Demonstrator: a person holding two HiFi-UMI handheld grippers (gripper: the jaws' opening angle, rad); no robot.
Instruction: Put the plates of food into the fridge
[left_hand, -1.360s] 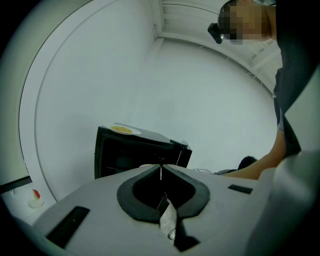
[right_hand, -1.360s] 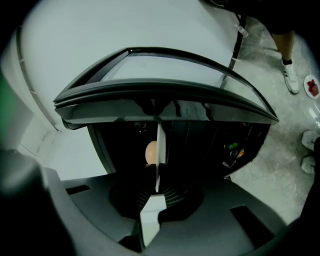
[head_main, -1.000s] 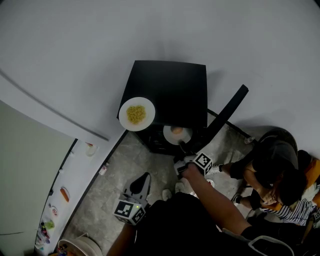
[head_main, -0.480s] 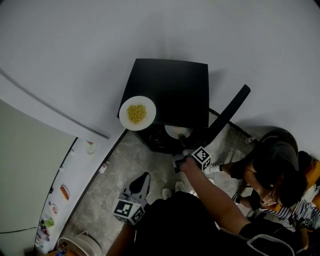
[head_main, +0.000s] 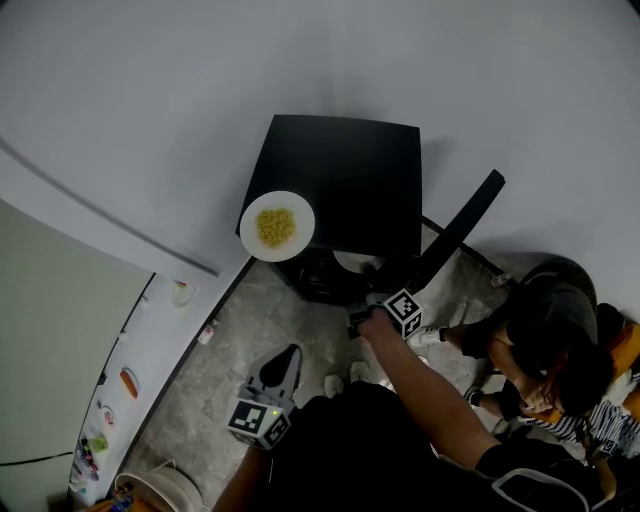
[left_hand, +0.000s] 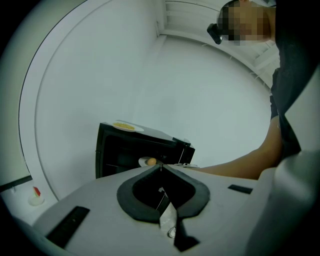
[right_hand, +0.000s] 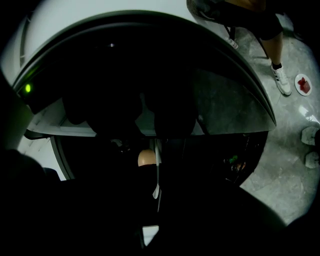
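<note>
A small black fridge (head_main: 340, 180) stands with its door (head_main: 462, 225) swung open to the right. On its top rests a white plate of yellow food (head_main: 277, 226), which also shows in the left gripper view (left_hand: 125, 126). My right gripper (head_main: 370, 298) is shut on the rim of a second white plate (head_main: 355, 263) and holds it partly inside the fridge. In the right gripper view that plate (right_hand: 157, 170) is edge-on between the jaws, with a tan round piece of food (right_hand: 146, 157) on it. My left gripper (head_main: 287, 362) hangs low over the floor, shut and empty.
A person (head_main: 545, 330) sits on the floor at the right, close to the open door. A white ledge (head_main: 150, 350) with small items runs along the left. On the grey floor lie a small plate with red food (right_hand: 303, 84) and shoes.
My right gripper has pushed the plate deeper into the fridge, so less of the plate shows from above. The left gripper has stayed where it was.
</note>
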